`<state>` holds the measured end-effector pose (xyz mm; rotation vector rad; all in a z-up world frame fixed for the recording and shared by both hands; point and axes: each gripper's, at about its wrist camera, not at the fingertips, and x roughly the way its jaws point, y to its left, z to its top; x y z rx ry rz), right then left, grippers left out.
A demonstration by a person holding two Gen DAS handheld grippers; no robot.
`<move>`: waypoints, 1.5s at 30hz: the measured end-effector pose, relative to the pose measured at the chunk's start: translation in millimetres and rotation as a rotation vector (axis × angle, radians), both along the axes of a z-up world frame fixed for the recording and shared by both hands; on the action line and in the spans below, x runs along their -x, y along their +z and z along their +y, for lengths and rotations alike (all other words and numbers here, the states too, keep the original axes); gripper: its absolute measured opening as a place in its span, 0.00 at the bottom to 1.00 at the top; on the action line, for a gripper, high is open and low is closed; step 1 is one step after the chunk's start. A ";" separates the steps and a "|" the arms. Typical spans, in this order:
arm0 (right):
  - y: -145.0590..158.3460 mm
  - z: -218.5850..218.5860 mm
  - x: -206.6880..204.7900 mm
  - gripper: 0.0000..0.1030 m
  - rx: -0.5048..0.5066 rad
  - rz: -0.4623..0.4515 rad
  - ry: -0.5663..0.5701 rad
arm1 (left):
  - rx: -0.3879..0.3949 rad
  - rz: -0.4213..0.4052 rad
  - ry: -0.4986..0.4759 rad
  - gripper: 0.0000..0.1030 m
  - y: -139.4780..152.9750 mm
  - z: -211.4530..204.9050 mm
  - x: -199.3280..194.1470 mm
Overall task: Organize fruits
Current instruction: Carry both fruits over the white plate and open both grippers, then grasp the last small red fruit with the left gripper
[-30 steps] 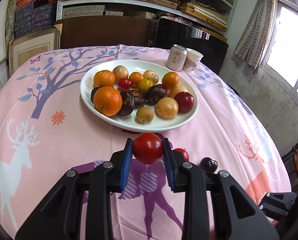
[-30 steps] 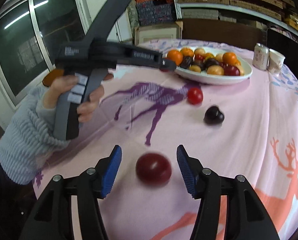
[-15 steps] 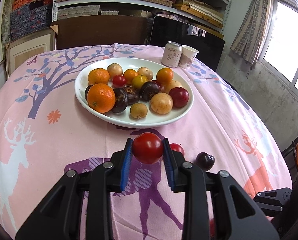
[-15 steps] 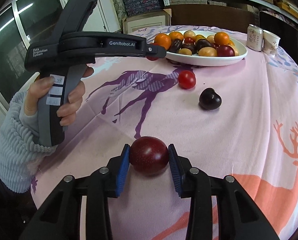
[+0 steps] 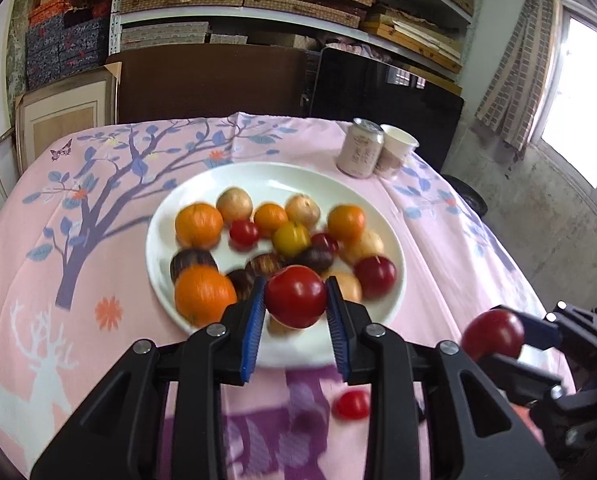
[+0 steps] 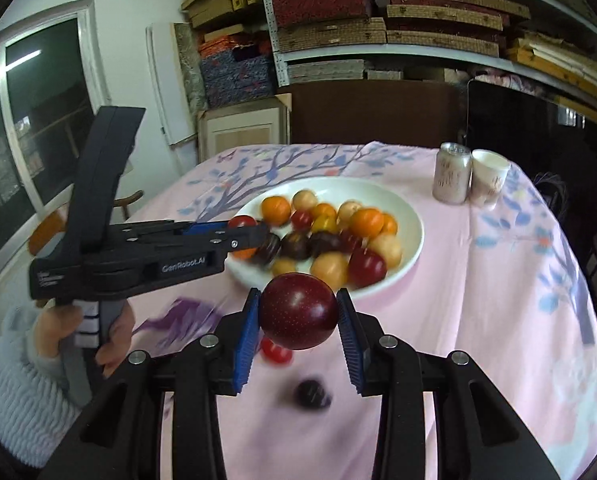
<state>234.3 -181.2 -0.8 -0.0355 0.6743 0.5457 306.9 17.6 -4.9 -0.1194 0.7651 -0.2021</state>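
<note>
Pink tablecloth (image 6: 478, 280) below; round plum (image 6: 297, 311), no long axis, gripped.

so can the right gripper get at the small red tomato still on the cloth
Probably not as things stand: the right gripper is shut on a dark red plum, so its jaws are full. The small red tomato lies clear on the cloth, just below.
</note>
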 end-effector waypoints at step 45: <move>-48.0 -89.2 11.6 0.87 -0.317 0.106 -0.280 | -0.186 0.067 -0.009 0.95 -70.3 -51.1 58.7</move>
